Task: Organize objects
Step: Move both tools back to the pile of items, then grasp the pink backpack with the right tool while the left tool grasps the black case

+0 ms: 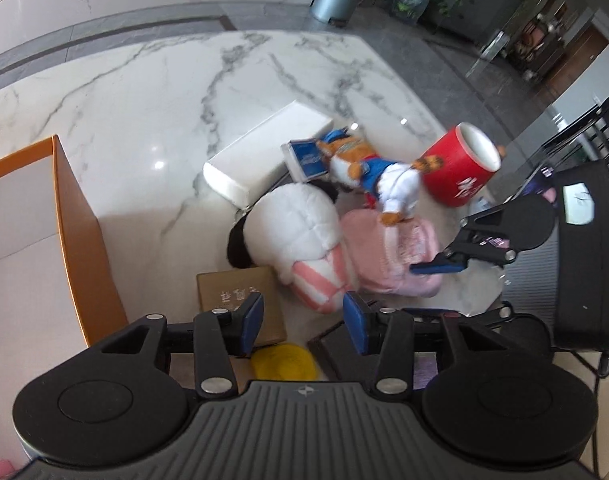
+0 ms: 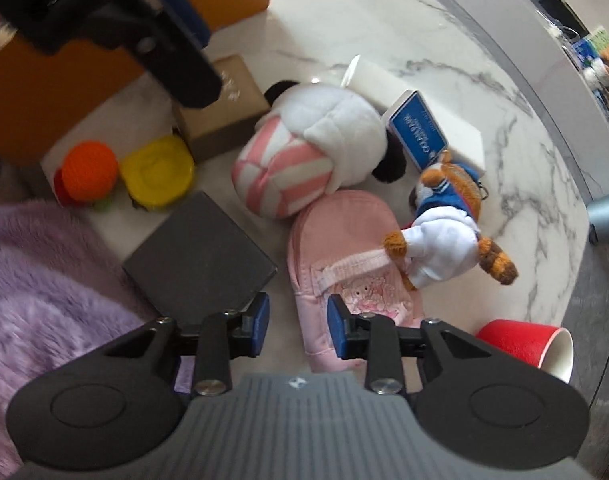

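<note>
A pile of objects lies on the marble table (image 1: pixel 152 92). A white plush with pink-striped hat (image 1: pixel 300 236) (image 2: pixel 316 152) lies beside a pink pouch (image 1: pixel 388 256) (image 2: pixel 344 248). A small orange plush in blue and white clothes (image 1: pixel 368 168) (image 2: pixel 444 224) rests on the pouch. My left gripper (image 1: pixel 302 322) is open and empty, above the striped hat and a brown box (image 1: pixel 240 300). My right gripper (image 2: pixel 298 322) is open and empty, over the pouch's near end; it also shows in the left wrist view (image 1: pixel 444 266).
An open orange box (image 1: pixel 76 232) stands at the left. A red cup (image 1: pixel 460 168) (image 2: pixel 532 344) lies on its side. Also here are a white box (image 1: pixel 264 152), a blue card (image 2: pixel 418 136), a black box (image 2: pixel 200 260), a yellow lid (image 2: pixel 156 170), an orange knitted ball (image 2: pixel 88 172) and purple fur (image 2: pixel 32 292).
</note>
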{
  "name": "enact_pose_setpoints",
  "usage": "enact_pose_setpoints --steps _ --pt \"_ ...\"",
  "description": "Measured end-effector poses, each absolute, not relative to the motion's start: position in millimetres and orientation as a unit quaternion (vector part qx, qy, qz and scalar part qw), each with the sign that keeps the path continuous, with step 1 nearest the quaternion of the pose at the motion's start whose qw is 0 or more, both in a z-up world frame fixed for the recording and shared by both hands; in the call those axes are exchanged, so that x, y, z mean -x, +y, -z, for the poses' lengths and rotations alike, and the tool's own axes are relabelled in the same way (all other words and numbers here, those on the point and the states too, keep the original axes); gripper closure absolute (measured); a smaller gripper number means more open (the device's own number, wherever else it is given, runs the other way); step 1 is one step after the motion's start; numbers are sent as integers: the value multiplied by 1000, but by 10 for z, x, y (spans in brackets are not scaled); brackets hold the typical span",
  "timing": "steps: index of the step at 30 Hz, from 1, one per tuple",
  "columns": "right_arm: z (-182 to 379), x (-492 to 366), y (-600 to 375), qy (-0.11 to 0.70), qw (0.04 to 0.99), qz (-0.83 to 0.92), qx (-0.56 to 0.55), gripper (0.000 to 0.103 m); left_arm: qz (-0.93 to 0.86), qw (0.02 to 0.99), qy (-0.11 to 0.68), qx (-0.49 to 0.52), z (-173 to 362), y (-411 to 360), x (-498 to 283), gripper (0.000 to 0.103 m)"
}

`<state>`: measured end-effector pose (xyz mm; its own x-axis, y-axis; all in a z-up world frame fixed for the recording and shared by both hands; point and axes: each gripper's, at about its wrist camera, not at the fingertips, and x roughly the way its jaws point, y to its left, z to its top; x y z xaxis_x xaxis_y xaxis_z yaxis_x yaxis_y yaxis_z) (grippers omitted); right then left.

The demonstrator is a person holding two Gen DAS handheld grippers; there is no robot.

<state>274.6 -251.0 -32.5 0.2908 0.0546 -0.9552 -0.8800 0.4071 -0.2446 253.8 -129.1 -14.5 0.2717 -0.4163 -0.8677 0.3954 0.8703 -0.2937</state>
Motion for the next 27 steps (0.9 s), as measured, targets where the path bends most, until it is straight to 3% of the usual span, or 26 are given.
enact_pose_setpoints --steps 2,5,16,27 --pt "383 -2759 -2508 483 674 -351 436 66 239 797 555 -9 205 -1303 -2568 41" --pt "458 -2771 -2474 477 665 -357 449 64 218 796 564 -26 273 -1297 -2598 40" --pt "336 -2762 -2530 440 673 -358 475 60 267 734 624 28 378 -1574 -2217 43" --pt "615 -2822 -2549 433 678 -352 478 50 185 742 639 83 657 -1720 -2159 26"
